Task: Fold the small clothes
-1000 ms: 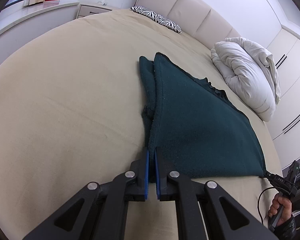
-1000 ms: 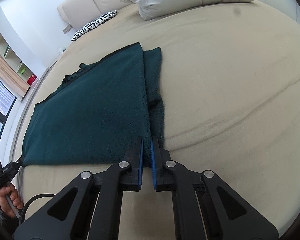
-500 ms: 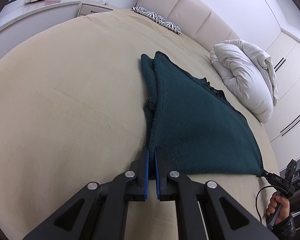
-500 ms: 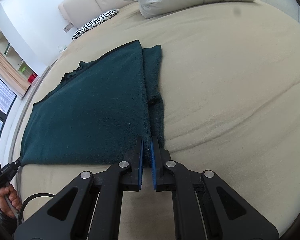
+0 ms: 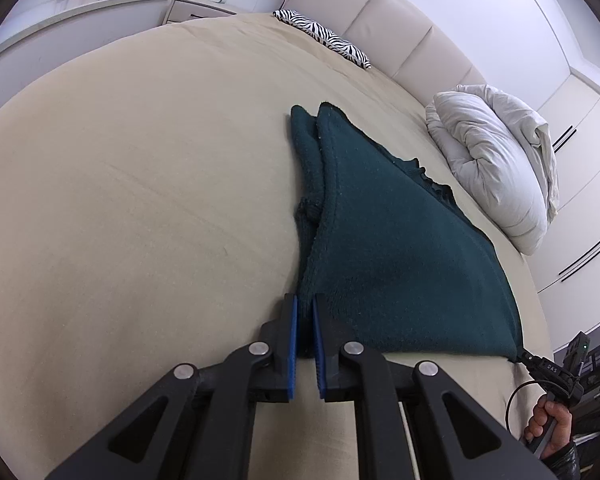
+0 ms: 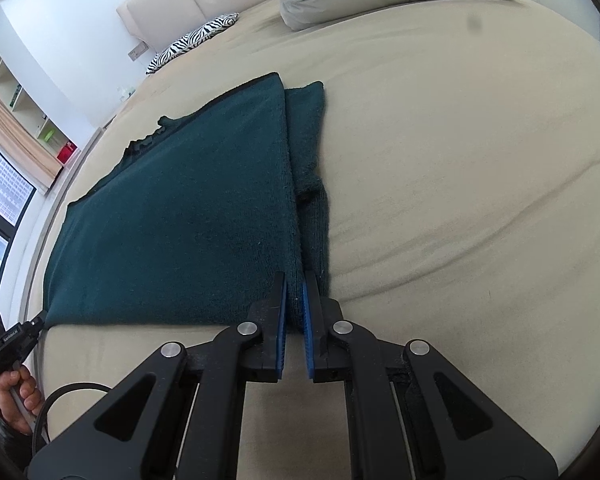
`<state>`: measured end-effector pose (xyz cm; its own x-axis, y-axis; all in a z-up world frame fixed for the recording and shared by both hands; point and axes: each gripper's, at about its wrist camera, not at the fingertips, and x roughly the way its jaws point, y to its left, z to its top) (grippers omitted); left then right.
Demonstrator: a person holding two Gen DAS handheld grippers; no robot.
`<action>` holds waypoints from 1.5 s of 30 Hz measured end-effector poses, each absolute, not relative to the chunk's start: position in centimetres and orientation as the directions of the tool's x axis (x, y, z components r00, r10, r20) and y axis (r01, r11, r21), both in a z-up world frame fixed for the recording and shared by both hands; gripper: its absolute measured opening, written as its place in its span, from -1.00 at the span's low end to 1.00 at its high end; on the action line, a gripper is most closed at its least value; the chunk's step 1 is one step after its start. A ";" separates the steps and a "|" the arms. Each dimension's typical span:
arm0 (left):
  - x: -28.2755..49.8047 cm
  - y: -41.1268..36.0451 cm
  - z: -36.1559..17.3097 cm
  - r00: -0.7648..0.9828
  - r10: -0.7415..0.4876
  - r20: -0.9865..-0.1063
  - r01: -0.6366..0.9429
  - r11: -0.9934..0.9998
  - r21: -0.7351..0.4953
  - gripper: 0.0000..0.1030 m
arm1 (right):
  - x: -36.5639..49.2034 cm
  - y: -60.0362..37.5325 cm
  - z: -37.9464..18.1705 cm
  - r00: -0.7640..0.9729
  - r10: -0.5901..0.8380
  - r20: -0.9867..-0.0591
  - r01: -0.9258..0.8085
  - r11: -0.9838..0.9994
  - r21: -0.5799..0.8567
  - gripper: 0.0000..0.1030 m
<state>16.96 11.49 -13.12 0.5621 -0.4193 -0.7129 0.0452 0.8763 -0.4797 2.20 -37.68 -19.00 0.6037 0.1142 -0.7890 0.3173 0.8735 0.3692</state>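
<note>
**Two claws pinched the near corners of a dark green garment on a bed**

A dark green knitted garment (image 5: 400, 264) lay flat on a beige bed (image 5: 140, 200), folded, with a narrower layer showing along each side edge. In the left wrist view, the left claw (image 5: 305, 320) sat at 6 o'clock, and the garment ran away from it toward 12 and 3 o'clock. Its blue-padded jaws stood almost closed on the garment's near left corner, having just eased apart very slightly, with cloth between them. In the right wrist view, the right claw (image 6: 295, 300) likewise sat at 6 o'clock, nearly closed on the near right corner, the garment spreading toward 9 and 12 o'clock.

Both claws pointed steeply down at the bed. Each view showed the person's other hand (image 5: 550, 426) gripping the opposite claw's handle at the frame's lower edge.

Small white lettering on that handle was too small to read. A zebra-striped pillow (image 5: 324, 36) and white duvet (image 5: 496, 160) lay near the headboard (image 5: 400, 24).
</note>
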 end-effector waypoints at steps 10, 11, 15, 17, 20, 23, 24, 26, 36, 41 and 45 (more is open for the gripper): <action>17.1 11.5 -13.0 0.556 -0.407 -0.725 0.053 0.888 -0.458 -0.84 | 1.5 -38.0 -18.7 0.611 0.118 -0.783 0.332 0.860 0.388 -0.91; 17.1 11.6 -13.0 0.556 -0.407 -0.725 0.053 0.887 -0.458 -0.84 | 1.4 -38.1 -18.8 0.611 0.117 -0.783 0.332 0.860 0.388 -0.91; 17.2 11.7 -13.1 0.557 -0.409 -0.723 0.051 0.886 -0.461 -0.84 | 1.2 -38.1 -18.9 0.611 0.124 -0.781 0.336 0.853 0.398 -0.92; 17.2 11.8 -13.2 0.556 -0.410 -0.723 0.050 0.885 -0.463 -0.84 | 1.1 -38.0 -18.9 0.610 0.121 -0.783 0.336 0.855 0.394 -0.92; 17.1 11.9 -13.2 0.556 -0.412 -0.722 0.048 0.883 -0.466 -0.84 | 1.1 -38.0 -19.2 0.601 0.122 -0.790 0.337 0.857 0.389 -0.92; 17.2 12.0 -13.3 0.557 -0.414 -0.720 0.046 0.881 -0.471 -0.84 | 1.2 -37.8 -19.1 0.592 0.112 -0.798 0.329 0.870 0.367 -0.92; 17.2 12.1 -13.3 0.557 -0.415 -0.720 0.046 0.881 -0.472 -0.84 | 1.4 -37.7 -19.1 0.590 0.109 -0.800 0.329 0.873 0.361 -0.92; 17.2 12.1 -13.3 0.557 -0.415 -0.720 0.046 0.881 -0.472 -0.84 | 1.1 -37.7 -18.9 0.592 0.102 -0.800 0.333 0.872 0.358 -0.92; 16.4 12.5 -12.3 0.570 -0.419 -0.707 0.045 0.875 -0.482 -0.70 | 1.3 -37.8 -19.3 0.566 0.134 -0.814 0.330 0.868 0.373 -0.90; 15.1 12.1 -8.0 0.650 -0.367 -0.665 0.078 0.903 -0.422 -0.67 | -0.3 -38.3 -16.9 0.563 0.135 -0.816 0.363 0.846 0.390 -0.82; 17.0 9.4 -4.9 0.696 -0.358 -0.623 0.137 0.917 -0.375 -0.47 | 0.4 -37.9 -13.5 0.641 0.127 -0.757 0.310 0.859 0.406 -0.81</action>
